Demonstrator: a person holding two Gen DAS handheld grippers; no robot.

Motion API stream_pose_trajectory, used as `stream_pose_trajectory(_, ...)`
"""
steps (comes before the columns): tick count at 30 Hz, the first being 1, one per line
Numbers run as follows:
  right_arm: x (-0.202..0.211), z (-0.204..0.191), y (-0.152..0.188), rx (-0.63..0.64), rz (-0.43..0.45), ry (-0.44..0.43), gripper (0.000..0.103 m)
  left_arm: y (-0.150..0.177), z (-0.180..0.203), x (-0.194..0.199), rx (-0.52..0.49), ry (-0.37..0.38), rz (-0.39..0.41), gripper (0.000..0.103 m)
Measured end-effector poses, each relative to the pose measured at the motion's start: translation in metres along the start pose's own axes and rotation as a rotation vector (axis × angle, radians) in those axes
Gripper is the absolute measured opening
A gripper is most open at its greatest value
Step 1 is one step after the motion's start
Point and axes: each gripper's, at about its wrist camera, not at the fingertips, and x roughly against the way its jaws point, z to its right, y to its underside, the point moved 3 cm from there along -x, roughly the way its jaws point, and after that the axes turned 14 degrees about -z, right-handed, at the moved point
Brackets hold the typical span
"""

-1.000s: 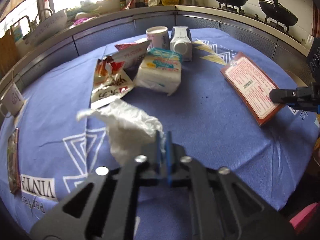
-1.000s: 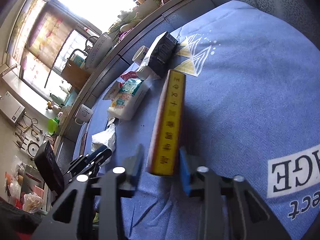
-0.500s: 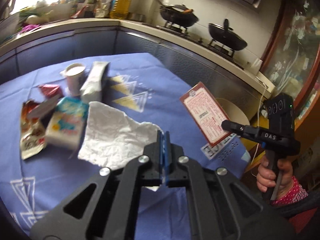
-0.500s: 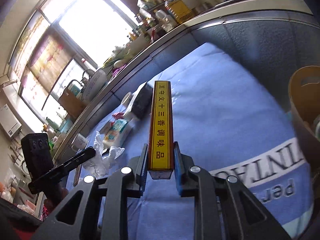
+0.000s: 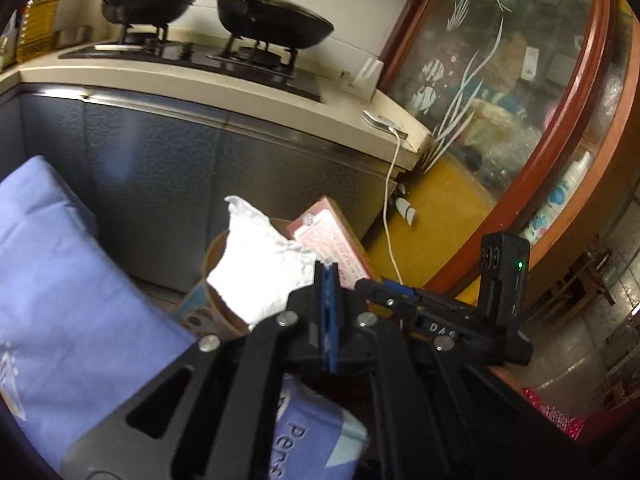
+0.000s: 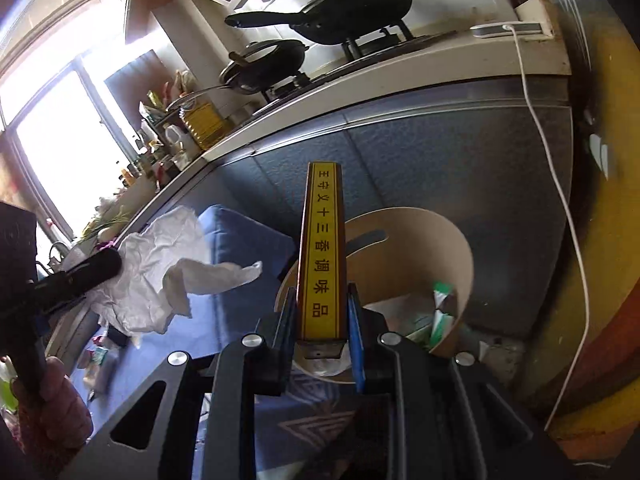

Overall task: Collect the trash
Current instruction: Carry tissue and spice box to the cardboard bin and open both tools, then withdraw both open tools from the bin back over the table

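Note:
My left gripper [image 5: 328,276] is shut on a crumpled white tissue [image 5: 260,268] and holds it in the air over the tan round bin [image 5: 214,256] beside the table. My right gripper [image 6: 320,312] is shut on a flat seasoning box [image 6: 322,248] with a yellow spine, held on edge above the same bin [image 6: 420,236]. The box also shows in the left wrist view [image 5: 340,244], next to the tissue. The tissue and left gripper show in the right wrist view [image 6: 156,264] at the left. The bin holds some wrappers [image 6: 440,312].
The blue-clothed table [image 5: 60,300] edge lies left of the bin. More trash [image 6: 96,360] lies on the table. Grey kitchen cabinets [image 6: 440,160] stand behind the bin, with pans on a stove [image 5: 256,20]. A white cable [image 6: 560,200] hangs down. A glass cabinet [image 5: 520,100] stands right.
Both grippers have swung away from the table to above the bin, the left carrying the tissue, the right carrying the box.

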Motion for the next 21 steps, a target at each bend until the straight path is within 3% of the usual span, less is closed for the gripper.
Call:
stream_pose_trajectory(4,-0.015,0.014,0.0,0.019,-0.009,0.088,0.022,-0.019,-0.004,-0.05,0.01,0.018,-0.066,0.002)
stream_pose_trajectory(10,-0.039,0.028,0.001,0.024,-0.049,0.153,0.025,-0.014,-0.032,-0.1,0.061,-0.118,-0.155,0.002)
stream_pose_trajectory(11,-0.043,0.028,0.001,0.02,-0.054,0.16,0.028,-0.01,-0.039,-0.106,0.08,-0.135,-0.192,0.009)
stream_pose_trajectory(12,-0.045,0.029,0.001,0.015,-0.054,0.169,0.038,-0.007,-0.046,-0.113,0.104,-0.152,-0.236,0.023)
stream_pose_trajectory(13,-0.044,0.027,0.002,0.01,-0.045,0.174,0.045,-0.004,-0.052,-0.118,0.13,-0.174,-0.271,0.03)
stream_pose_trajectory(14,-0.043,0.026,0.002,0.004,-0.024,0.178,0.059,0.0,-0.057,-0.119,0.146,-0.195,-0.28,0.034)
stream_pose_trajectory(15,-0.039,0.024,0.003,0.001,-0.001,0.179,0.066,0.002,-0.059,-0.116,0.15,-0.207,-0.276,0.035)
stream_pose_trajectory(18,-0.027,0.015,0.001,0.001,0.061,0.16,0.066,0.006,-0.061,-0.099,0.166,-0.205,-0.249,0.035)
stream_pose_trajectory(21,-0.016,0.007,0.0,-0.024,0.096,0.111,0.066,0.014,-0.06,-0.068,0.175,-0.2,-0.174,0.035)
